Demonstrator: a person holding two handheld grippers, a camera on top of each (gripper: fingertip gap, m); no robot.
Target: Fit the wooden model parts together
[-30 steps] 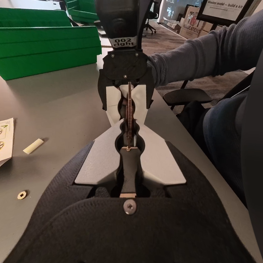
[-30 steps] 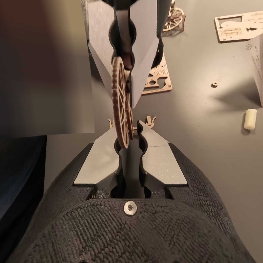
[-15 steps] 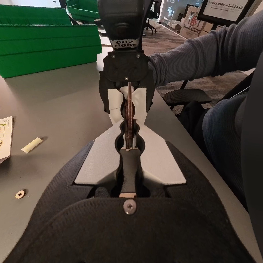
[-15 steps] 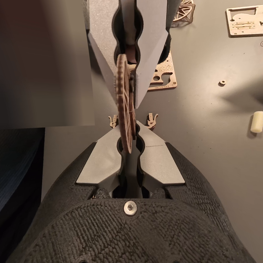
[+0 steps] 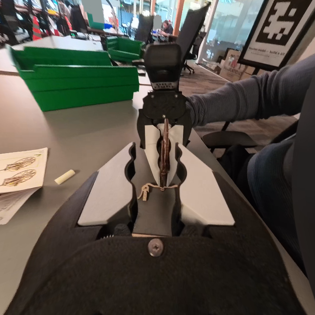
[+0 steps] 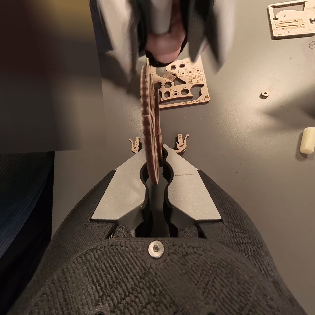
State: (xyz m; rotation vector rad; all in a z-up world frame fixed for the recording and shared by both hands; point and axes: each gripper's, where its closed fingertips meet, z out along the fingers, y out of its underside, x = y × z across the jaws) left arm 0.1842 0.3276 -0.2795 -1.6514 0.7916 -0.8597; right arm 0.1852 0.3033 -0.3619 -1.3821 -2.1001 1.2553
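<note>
Grey tabletop [image 5: 88,129] in an open office, with stacked green bins [image 5: 81,88] at the far side, an open instruction booklet [image 5: 20,170] at the left edge and a cream peg [image 5: 64,176] lying just beside it. Left gripper [image 5: 155,144] facing the right gripper [image 5: 163,185] head-on, fingers [image 5: 109,192] spread wide with nothing between them. Right gripper's fingers [image 6: 126,187] drawn narrow and clamped on the wooden wheel [image 6: 150,127], gripping it by the rim nearest the right wrist camera. Wheel upright, edge-on in both views, clear of the tabletop and reaching forward into the gap between the wide left fingers without touching either. Thin pale cross-strip [image 5: 153,185] at the wheel's end nearest the left wrist camera, with a small curled wooden piece [image 5: 144,194] hanging at its left end. Seen from the right wrist, two small curled pieces, one on each side of the wheel [image 6: 135,144] [image 6: 182,143]; cannot tell whether lying on the tabletop or fixed to the wheel. Beyond the wheel, a punched-out wooden sheet [image 6: 187,92] flat on the tabletop, a second sheet [image 6: 289,22] at the far right corner and a small square-holed washer [image 6: 264,95] between them. Grey-blue sleeve [image 5: 238,102] behind the right gripper.
</note>
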